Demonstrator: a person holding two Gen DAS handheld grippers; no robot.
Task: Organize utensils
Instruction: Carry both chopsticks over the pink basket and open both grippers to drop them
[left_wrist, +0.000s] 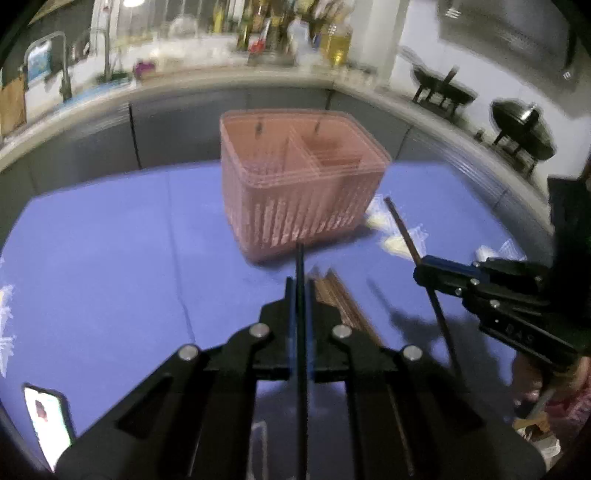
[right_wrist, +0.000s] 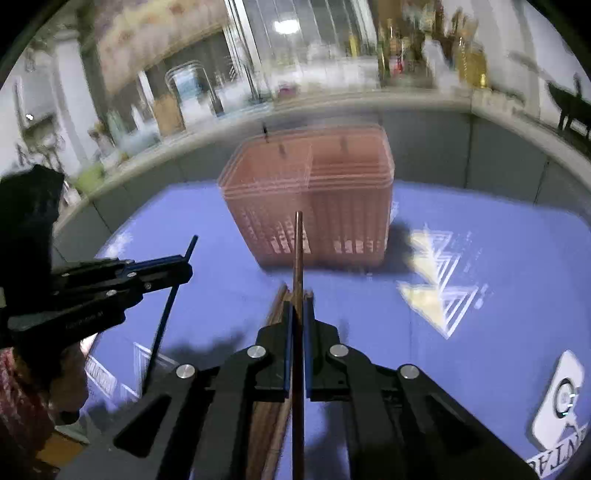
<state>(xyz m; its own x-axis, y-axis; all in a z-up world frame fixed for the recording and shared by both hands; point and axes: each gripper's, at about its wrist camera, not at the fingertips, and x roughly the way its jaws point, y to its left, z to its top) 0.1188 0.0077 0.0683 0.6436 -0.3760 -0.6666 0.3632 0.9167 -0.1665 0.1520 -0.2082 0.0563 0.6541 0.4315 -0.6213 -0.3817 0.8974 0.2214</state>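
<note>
A pink slatted utensil holder (left_wrist: 295, 192) with compartments stands on the blue table (left_wrist: 110, 258); it also shows in the right wrist view (right_wrist: 314, 206). My left gripper (left_wrist: 300, 284) is shut on a dark chopstick (left_wrist: 300, 266) that points at the holder. My right gripper (right_wrist: 298, 299) is shut on a brown chopstick (right_wrist: 297, 243), also pointing at the holder. Each gripper shows in the other's view: the right one (left_wrist: 424, 271) with its chopstick (left_wrist: 406, 232), the left one (right_wrist: 184, 266) with its dark chopstick (right_wrist: 162, 325). Several brown chopsticks (left_wrist: 343, 299) lie on the table below.
A phone (left_wrist: 48, 421) lies at the table's near left edge. A white device (right_wrist: 559, 398) lies at the right. Kitchen counters with bottles (left_wrist: 336, 40) and dark pans (left_wrist: 524, 129) curve behind the table. White and yellow triangle prints (right_wrist: 436, 273) mark the tablecloth.
</note>
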